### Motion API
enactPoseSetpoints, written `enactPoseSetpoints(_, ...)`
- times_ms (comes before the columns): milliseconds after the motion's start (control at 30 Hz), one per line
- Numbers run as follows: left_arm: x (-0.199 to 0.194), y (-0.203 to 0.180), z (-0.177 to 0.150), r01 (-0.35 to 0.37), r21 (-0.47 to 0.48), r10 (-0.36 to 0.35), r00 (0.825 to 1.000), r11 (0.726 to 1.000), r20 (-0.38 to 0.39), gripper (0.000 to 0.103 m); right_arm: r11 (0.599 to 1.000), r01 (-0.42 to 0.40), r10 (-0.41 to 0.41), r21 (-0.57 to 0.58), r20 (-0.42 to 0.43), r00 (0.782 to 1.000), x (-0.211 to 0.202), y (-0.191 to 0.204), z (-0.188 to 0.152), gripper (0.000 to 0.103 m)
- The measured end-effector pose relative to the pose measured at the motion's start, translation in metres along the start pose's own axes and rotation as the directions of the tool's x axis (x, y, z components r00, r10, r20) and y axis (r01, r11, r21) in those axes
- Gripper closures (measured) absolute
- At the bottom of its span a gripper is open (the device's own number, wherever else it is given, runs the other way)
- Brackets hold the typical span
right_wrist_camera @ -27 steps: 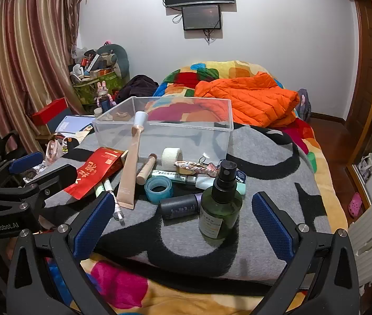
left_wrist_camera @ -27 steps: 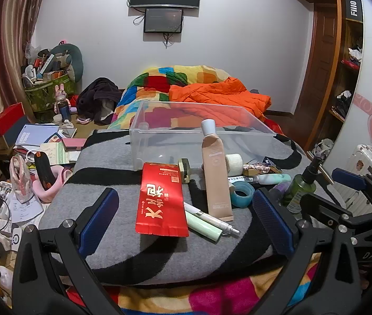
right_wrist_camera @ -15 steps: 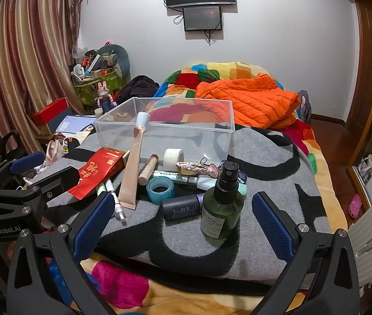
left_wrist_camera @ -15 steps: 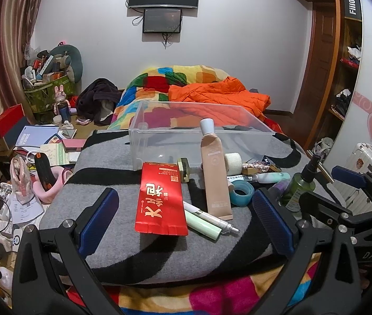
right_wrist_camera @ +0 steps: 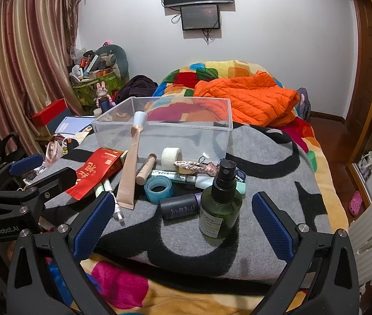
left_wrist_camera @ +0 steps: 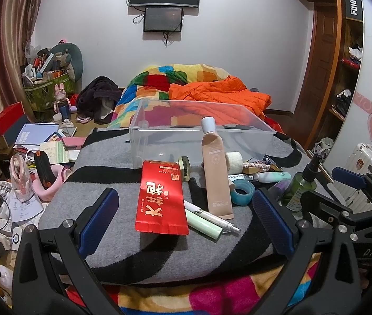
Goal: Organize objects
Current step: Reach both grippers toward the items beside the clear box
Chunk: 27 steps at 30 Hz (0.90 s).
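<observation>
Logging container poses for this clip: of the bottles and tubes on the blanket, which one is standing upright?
The green spray bottle with the black pump top, standing alone nearest the camera. The dark bottle beside it lies flat, and the beige tube leans against the clear bin.

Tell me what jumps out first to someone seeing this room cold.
The orange puffer jacket on the patchwork bedding at the back grabs the eye first. Nearer, a clear plastic bin sits on the grey-and-black blanket with toiletries strewn before it: a red packet toward the left, a green spray bottle standing upright toward the right. Both grippers, left and right, hang open at the near edge.
</observation>
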<state>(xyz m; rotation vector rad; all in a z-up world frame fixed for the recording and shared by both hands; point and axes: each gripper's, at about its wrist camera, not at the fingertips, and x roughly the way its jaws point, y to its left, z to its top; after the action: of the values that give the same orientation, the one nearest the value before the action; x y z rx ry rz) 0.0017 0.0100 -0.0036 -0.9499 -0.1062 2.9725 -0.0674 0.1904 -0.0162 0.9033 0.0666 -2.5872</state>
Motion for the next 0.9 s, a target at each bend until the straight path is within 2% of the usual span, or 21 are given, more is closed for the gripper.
enactPoseSetpoints(367, 0.005, 0.0, 0.003, 0.011, 0.006, -0.011, 1.0, 1.0, -0.01, 0.0, 1.0, 0.003, -0.003, -0.004, 0.004, 1.0, 0.0, 0.0, -0.001, 0.0)
enactPoseSetpoints(567, 0.018, -0.002, 0.021, 0.056, 0.016, -0.055, 0.998, 0.998, -0.026, 0.0, 1.0, 0.026, -0.026, 0.008, 0.009, 1.0, 0.004, -0.007, 0.0, 0.0)
enactPoseSetpoints(767, 0.039, -0.013, 0.039, 0.044, 0.06, -0.042, 0.999, 0.997, -0.034, 0.0, 0.998, 0.048, -0.048, 0.034, -0.005, 0.999, 0.011, -0.019, -0.006, 0.0)
enactPoseSetpoints(900, 0.053, -0.021, 0.051, 0.052, 0.086, -0.048, 0.998, 0.995, -0.051, 0.013, 0.998, 0.038, -0.037, 0.046, -0.022, 0.999, 0.017, -0.027, -0.008, 0.004)
